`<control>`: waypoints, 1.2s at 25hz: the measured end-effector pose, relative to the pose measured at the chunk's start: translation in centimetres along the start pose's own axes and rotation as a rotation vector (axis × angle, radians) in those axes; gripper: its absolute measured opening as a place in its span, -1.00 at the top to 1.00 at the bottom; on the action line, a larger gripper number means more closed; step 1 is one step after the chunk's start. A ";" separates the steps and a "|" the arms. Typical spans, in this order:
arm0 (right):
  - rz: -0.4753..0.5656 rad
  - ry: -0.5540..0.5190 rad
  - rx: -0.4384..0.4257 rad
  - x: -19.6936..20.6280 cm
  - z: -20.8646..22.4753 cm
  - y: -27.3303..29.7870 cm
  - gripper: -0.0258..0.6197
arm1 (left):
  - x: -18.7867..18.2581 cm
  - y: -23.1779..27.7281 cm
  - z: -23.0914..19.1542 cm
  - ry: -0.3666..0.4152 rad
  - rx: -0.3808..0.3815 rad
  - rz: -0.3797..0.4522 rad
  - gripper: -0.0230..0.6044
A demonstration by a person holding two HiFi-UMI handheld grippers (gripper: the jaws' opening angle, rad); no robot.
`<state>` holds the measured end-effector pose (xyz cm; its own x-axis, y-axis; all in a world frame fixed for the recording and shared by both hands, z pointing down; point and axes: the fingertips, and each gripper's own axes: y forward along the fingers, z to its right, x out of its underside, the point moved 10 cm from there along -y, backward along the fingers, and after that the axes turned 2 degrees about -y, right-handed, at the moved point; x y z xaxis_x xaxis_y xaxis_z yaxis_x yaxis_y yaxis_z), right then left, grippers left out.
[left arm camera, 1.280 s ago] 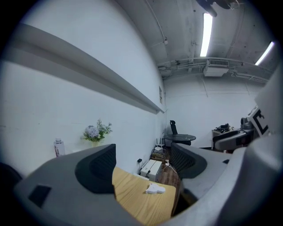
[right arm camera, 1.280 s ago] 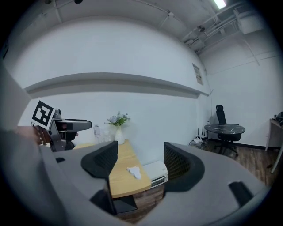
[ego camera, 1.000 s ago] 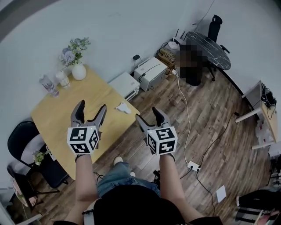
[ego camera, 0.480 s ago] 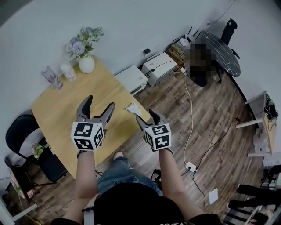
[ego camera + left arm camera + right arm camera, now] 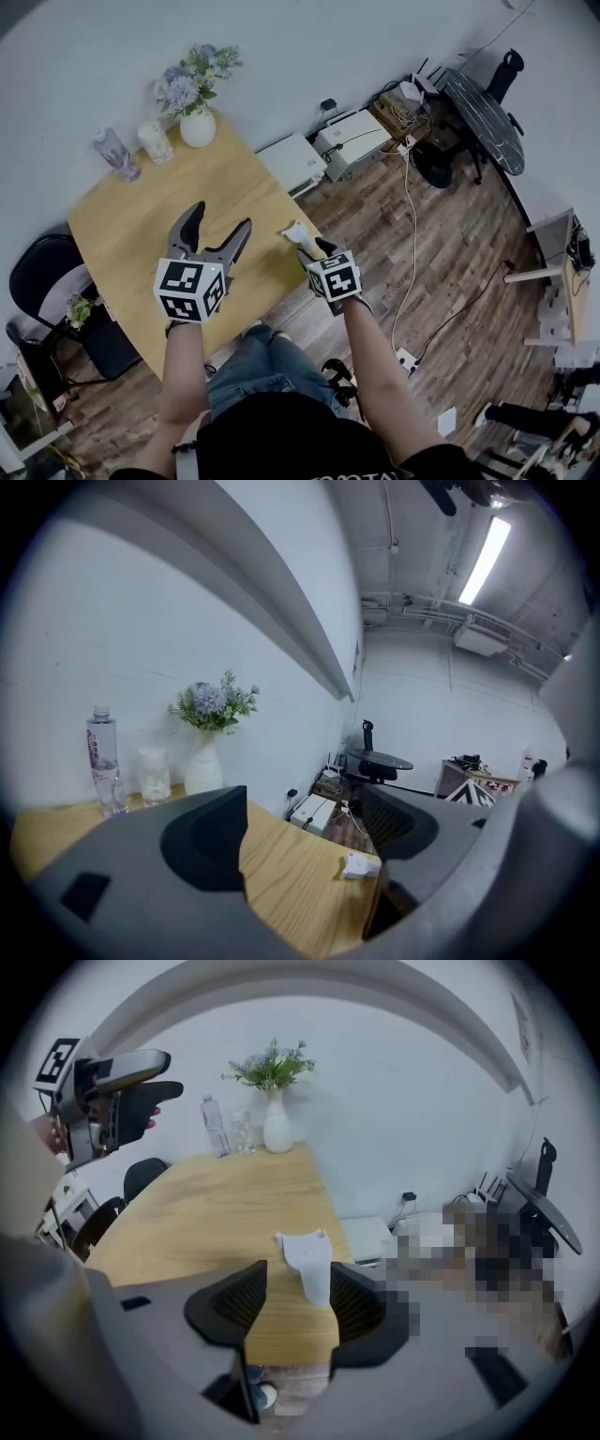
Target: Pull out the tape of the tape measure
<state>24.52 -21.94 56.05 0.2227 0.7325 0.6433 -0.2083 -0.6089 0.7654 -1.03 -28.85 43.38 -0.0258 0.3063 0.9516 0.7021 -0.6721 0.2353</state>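
1. Since the earlier frame the right tongs (image 5: 311, 249) have dropped from over the floor to the edge of the bench (image 5: 141, 234) and tipped steeply downward. Their jaws have just been closing from wide to about halfway. The left tongs (image 5: 221, 217) have sunk a little over the bench top. Their jaws are wide, with nothing between them.
2. The tape measure (image 5: 307, 1258), a small white case, lies flat on the bench near its edge. It is well apart from the vase of flowers (image 5: 197, 127) and the bottle (image 5: 114, 153) at the far end. In the right gripper view it lies between the right jaws, closer to the right-hand one, and no pad visibly presses on it yet.
3. The step in hand is probably securing the case. It would go best with the case centred before the jaws close, so it is not nudged off the edge. One pair of tongs should then pin the body while the other takes the tape's end and draws it straight out, level with the bench.
4. The tape's end tab cannot be made out in any view, nor which face of the case carries the slot. In the head view the marker cube covers most of the right jaws. In the left gripper view the case shows only partly, beside the right-hand jaw.
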 end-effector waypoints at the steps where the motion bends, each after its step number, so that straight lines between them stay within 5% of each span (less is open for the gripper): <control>1: -0.018 -0.007 -0.005 0.0 0.3 0.5 0.24 | 0.2 -0.1 0.0 -0.003 -0.002 -0.003 -0.32; 18: -0.252 -0.055 -0.079 -1.4 2.0 5.9 0.25 | 2.2 -2.3 0.2 -0.042 -0.128 -0.018 -0.25; 21: -0.249 -0.041 -0.072 -1.5 2.3 5.9 0.46 | 2.1 -2.7 0.5 -0.055 -0.140 -0.008 -0.22; 30: -0.240 0.016 -0.103 -3.0 2.5 3.7 0.47 | 0.7 -3.3 2.0 -0.021 -0.144 0.017 -0.11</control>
<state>25.43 -27.13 56.97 0.2623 0.8574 0.4429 -0.2474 -0.3839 0.8896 -1.90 -25.07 42.83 0.0012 0.3067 0.9518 0.5930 -0.7666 0.2463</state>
